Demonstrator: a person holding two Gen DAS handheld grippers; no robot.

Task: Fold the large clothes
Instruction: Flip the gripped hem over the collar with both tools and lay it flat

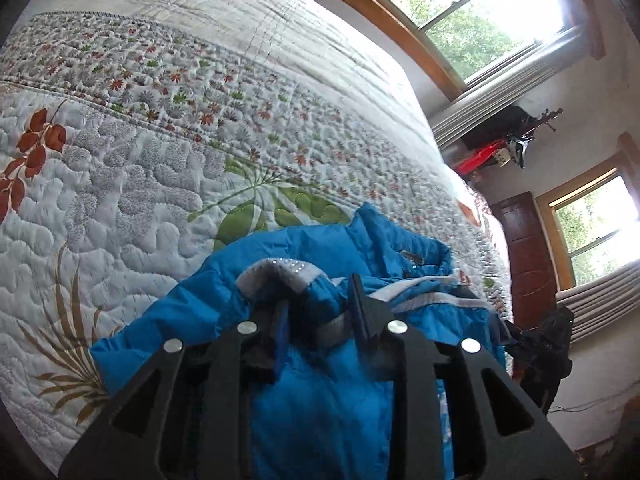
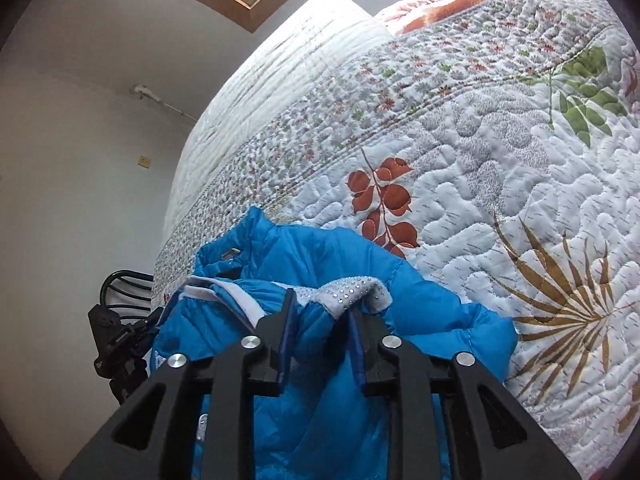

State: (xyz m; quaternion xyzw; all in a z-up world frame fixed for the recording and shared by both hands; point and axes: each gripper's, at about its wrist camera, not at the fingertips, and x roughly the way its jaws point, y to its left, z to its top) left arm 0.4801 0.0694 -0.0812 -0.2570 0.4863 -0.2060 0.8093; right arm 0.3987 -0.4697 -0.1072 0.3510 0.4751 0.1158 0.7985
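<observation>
Quilt (image 1: 160,168) beneath; both jaws parted around jacket (image 1: 320,380).

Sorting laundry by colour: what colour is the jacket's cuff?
White-grey cuff with sparkly studs, on the blue jacket; clearest in the right wrist view.

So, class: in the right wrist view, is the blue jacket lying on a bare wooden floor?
No, the blue puffer jacket lies on a floral quilted bedspread.

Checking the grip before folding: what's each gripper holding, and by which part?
Cannot tell: left gripper and right gripper straddle the blue jacket near its white studded cuffs.
</observation>
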